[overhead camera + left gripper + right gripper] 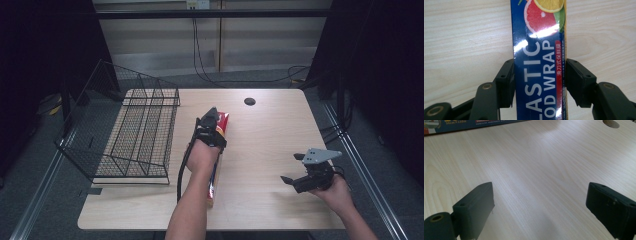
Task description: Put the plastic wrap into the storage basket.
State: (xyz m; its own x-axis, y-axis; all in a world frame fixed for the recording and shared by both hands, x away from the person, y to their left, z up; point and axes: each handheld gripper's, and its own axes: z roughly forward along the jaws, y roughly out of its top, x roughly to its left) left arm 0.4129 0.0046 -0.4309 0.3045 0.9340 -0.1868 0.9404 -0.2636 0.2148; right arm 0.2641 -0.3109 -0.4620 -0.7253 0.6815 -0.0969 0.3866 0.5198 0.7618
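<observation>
Left claw (539, 75) is clamped on the plastic wrap box (539, 57): we see both black pads flat against its long sides. The box is glossy blue card, long and square-edged, lying flat mid-table and running front to back. Left of it, a black wire rack (135, 135) overhangs the table's (270, 135) left edge. To the right, pale wood-grain laminate lies bare up to the round cable hole (249, 101). Right claw (295, 170) stands wide, holding nothing, above the table near the right front corner.
</observation>
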